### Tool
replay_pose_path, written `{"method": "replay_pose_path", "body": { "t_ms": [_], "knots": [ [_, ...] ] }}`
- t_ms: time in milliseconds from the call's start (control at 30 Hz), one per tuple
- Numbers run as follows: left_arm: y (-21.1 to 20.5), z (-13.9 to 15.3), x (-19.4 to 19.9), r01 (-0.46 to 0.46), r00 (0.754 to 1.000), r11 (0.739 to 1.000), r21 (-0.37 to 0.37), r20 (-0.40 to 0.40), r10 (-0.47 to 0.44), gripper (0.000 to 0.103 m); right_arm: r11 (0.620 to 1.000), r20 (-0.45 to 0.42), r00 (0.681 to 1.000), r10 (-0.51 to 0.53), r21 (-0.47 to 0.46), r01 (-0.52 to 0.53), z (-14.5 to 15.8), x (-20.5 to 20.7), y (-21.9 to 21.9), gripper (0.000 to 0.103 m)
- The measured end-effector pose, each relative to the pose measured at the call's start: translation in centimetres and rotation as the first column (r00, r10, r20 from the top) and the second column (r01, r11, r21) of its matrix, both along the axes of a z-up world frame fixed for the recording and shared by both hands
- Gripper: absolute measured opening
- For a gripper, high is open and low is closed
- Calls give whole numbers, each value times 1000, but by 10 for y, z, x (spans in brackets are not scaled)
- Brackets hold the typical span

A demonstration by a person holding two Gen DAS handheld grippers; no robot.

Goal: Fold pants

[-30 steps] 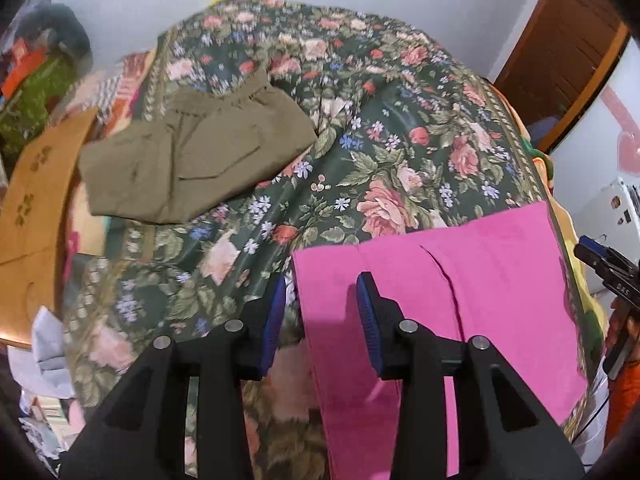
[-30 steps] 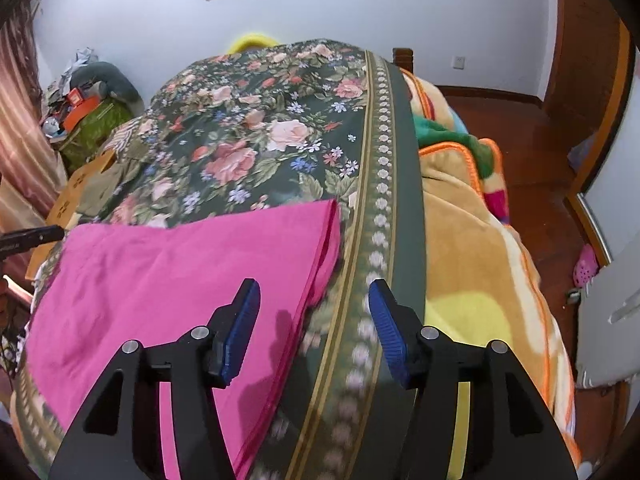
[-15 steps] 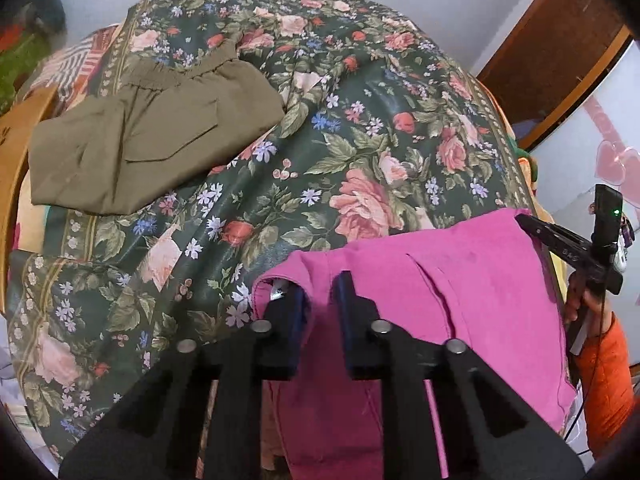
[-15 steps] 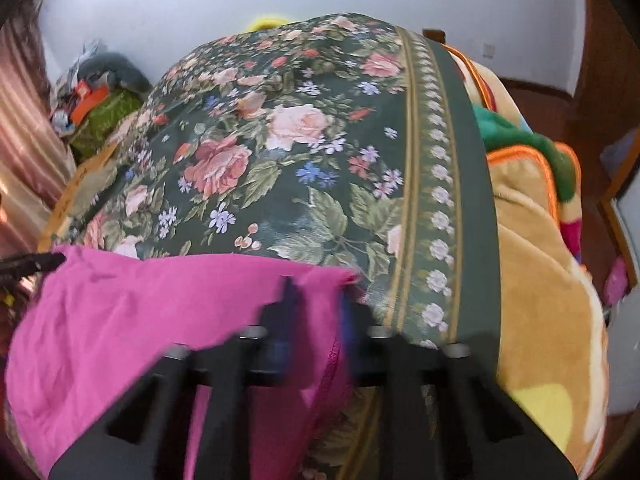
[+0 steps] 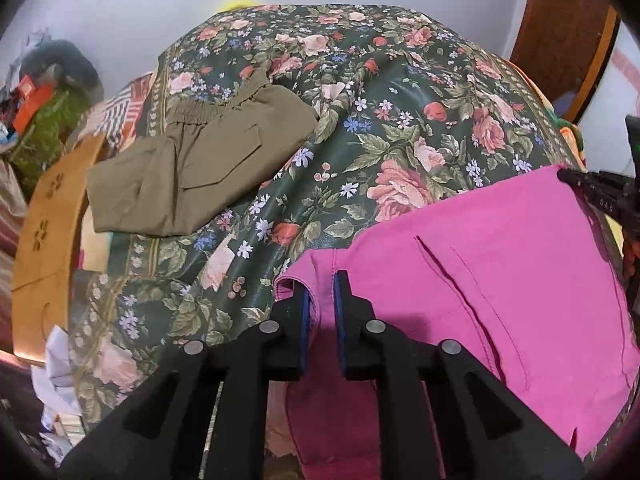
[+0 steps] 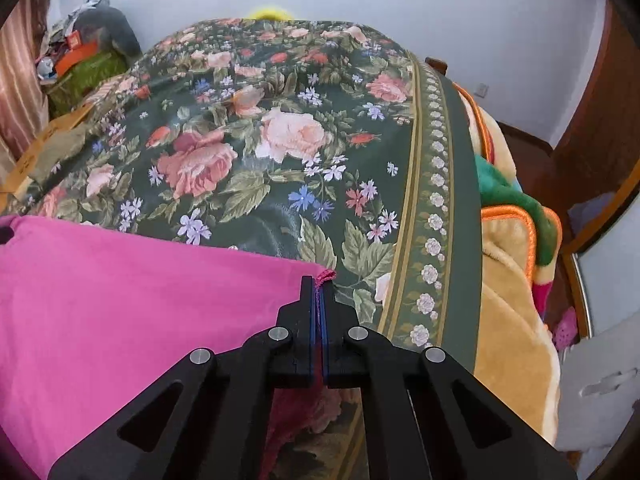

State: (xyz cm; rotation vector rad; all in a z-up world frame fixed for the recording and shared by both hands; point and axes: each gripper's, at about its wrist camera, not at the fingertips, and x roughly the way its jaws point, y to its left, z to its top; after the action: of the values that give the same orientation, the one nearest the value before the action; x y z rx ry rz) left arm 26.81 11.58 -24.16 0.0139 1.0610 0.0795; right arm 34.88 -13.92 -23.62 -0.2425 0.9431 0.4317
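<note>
Pink pants [image 5: 500,264] lie flat on the near part of a bed with a dark green floral cover [image 5: 380,112]. My left gripper [image 5: 320,292] is shut on the pants' near left corner, with bunched pink cloth between its blue pads. In the right wrist view the pink pants [image 6: 132,300] fill the lower left, and my right gripper [image 6: 319,286] is shut on their right corner, a pink tuft sticking out past the tips. The right gripper's black tip [image 5: 588,184] shows at the pants' far right edge in the left wrist view.
Folded olive-green pants [image 5: 196,172] lie on the floral cover at the left. A wooden bed board [image 5: 44,248] runs along the left edge. A yellow and orange blanket [image 6: 512,300] lies to the right of the cover. Clutter [image 6: 84,52] sits by the far left wall.
Both grippers came down onto the pink pants and went from open to shut, the left on the left corner, the right on the right corner. The cloth bunched up at each grip.
</note>
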Motion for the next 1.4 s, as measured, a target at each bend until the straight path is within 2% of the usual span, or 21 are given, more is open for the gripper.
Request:
{"method": "replay_pose_path", "body": {
  "t_ms": [100,133,167,200,233,267,300,333,367,467,533,600,767,800,867,1033,1167,1400],
  "knots": [
    [-1,11,-3,16,1000,999,42,3,-16,14,1000,-30,999,-13,8,13,10,-1,-4,5],
    [0,16,-5,15,1000,998,56,6,-15,14,1000,-43,999,-22,8,22,15,-3,-6,11],
    [2,21,-6,13,1000,998,55,11,-13,16,1000,-50,998,-27,13,27,20,-5,-7,25],
    [3,26,-7,13,1000,999,45,14,-14,17,999,-55,998,-26,29,28,28,-10,-8,34],
    [3,32,-8,15,1000,999,32,20,-15,23,999,-51,998,-20,46,22,33,-13,-7,47],
    [3,38,-9,16,999,1000,20,30,-16,31,998,-42,999,-8,65,11,40,-19,-6,51],
    [2,45,-9,17,999,1000,15,46,-18,36,996,-30,999,11,84,-8,48,-26,-3,51],
    [-1,50,-9,22,998,1000,15,61,-23,45,995,-26,999,35,99,-32,55,-33,1,52],
    [-6,55,-9,33,997,999,13,76,-34,51,992,-31,998,56,111,-52,59,-39,7,58],
    [-24,61,-4,81,993,997,-4,83,-81,60,983,-54,992,115,148,-106,64,-53,27,77],
    [-37,57,0,111,992,993,-31,63,-108,66,977,-71,985,155,157,-143,60,-63,42,78],
    [-51,44,4,137,990,989,-46,28,-136,67,973,-105,975,194,144,-178,49,-70,58,78],
    [-72,0,4,180,978,983,-21,-101,-181,68,972,-207,950,234,57,-227,11,-86,81,78],
    [-75,-5,1,191,977,982,-12,-98,-191,68,971,-214,948,236,33,-235,5,-91,82,78],
    [-76,-5,-9,213,975,977,16,-76,-211,73,969,-173,954,245,12,-247,6,-100,79,78],
    [-72,3,-28,214,975,977,21,-68,-212,74,973,-186,956,228,2,-231,12,-117,64,78],
    [-65,8,-49,181,983,983,14,-43,-180,81,976,-181,961,210,-20,-218,14,-133,51,78],
    [-49,15,-82,129,991,990,-52,-31,-131,85,986,-193,968,162,0,-166,17,-151,20,82]
  ]
}}
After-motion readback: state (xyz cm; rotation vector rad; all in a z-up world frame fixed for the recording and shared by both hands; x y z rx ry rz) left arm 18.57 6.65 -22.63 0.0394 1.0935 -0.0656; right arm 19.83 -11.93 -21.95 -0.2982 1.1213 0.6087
